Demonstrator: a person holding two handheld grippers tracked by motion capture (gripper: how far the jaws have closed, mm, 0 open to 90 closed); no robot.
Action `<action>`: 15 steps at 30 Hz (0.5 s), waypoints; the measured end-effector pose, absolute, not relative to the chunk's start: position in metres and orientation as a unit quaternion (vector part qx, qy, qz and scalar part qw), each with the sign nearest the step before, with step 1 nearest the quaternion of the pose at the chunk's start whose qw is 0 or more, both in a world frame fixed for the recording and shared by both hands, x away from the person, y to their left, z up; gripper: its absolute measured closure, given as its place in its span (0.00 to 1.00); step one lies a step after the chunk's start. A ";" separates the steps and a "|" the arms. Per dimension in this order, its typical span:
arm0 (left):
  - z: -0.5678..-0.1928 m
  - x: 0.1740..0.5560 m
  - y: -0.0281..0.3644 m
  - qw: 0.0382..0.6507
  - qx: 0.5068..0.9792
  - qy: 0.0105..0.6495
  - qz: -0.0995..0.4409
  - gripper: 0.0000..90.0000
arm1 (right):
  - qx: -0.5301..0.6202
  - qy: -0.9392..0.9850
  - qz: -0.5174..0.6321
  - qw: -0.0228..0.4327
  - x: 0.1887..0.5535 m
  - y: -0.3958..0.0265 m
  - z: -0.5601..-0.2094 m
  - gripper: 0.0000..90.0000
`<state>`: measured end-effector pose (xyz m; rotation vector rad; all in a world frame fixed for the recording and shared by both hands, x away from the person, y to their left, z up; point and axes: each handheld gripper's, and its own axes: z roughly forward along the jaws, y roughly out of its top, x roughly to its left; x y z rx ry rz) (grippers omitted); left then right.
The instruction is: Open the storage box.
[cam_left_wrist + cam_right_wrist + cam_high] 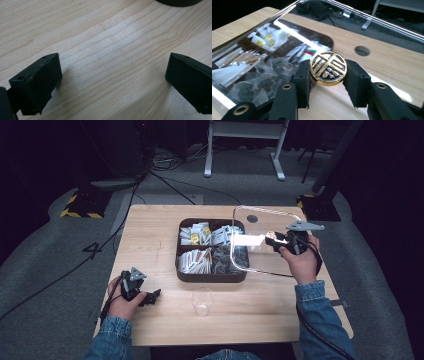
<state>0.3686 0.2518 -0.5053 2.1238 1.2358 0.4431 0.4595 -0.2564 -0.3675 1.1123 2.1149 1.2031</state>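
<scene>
A dark, divided tray (210,276) with several packets and sachets stands mid-table. A clear lid (250,222) hangs tilted over the tray's right side. My right gripper (274,239) is shut on the lid's round gold and black knob (270,236). In the right gripper view the knob (328,68) sits clamped between both black pads of my right gripper (327,66), and the tray's packets (244,67) show through the lid (287,27). My left gripper (152,296) rests open on the wood at the near left. In the left gripper view my left gripper (112,72) has only bare table between its jaws.
A clear plastic cup (202,301) stands upright on the table in front of the tray. A round hole (252,218) is cut in the tabletop at the back right. Cables and stand legs (245,150) lie on the floor beyond the far edge.
</scene>
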 end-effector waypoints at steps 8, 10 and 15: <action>-0.505 0.369 0.252 0.317 0.806 0.471 0.168 0.01 | 0.429 0.762 0.425 0.234 0.458 -0.292 -0.370 0.65; -0.505 0.369 0.252 0.317 0.806 0.471 0.168 0.01 | 0.432 0.762 0.423 0.234 0.458 -0.294 -0.371 0.65; -0.505 0.369 0.252 0.317 0.806 0.471 0.168 0.01 | 0.445 0.760 0.414 0.232 0.462 -0.301 -0.380 0.65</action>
